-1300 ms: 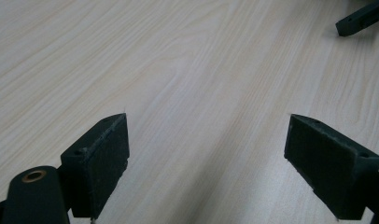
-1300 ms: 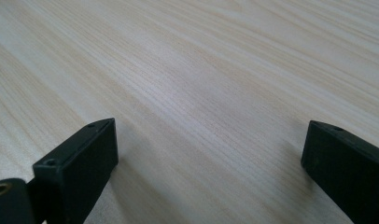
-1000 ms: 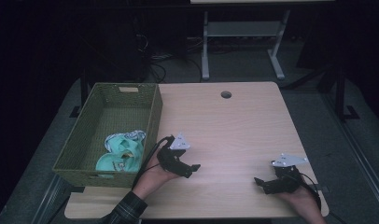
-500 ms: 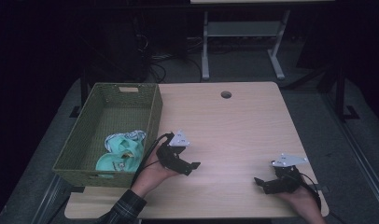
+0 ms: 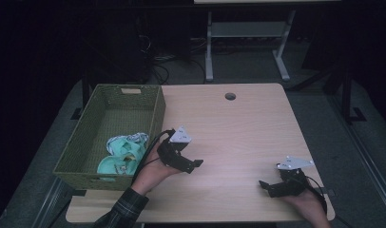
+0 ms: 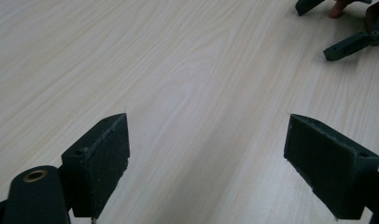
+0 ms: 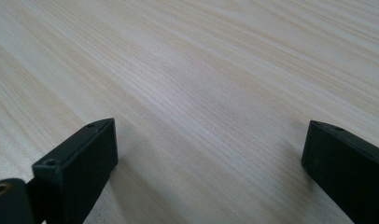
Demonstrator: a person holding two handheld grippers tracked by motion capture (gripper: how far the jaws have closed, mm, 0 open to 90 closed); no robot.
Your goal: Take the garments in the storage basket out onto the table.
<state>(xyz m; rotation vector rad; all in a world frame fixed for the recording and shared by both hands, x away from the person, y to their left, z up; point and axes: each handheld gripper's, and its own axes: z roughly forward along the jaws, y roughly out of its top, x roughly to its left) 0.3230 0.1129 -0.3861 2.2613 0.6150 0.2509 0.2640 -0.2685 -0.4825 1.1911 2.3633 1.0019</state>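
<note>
Pale wood table (image 5: 238, 128) has a green woven basket (image 5: 86, 156) at its left edge, with mint and white cloth things (image 5: 122, 152) inside. The left gripper (image 6: 206, 154) sits just beside the basket, jaws spread wide. The right gripper (image 7: 208, 163) rests near the front right corner, jaws wide apart too.
</note>
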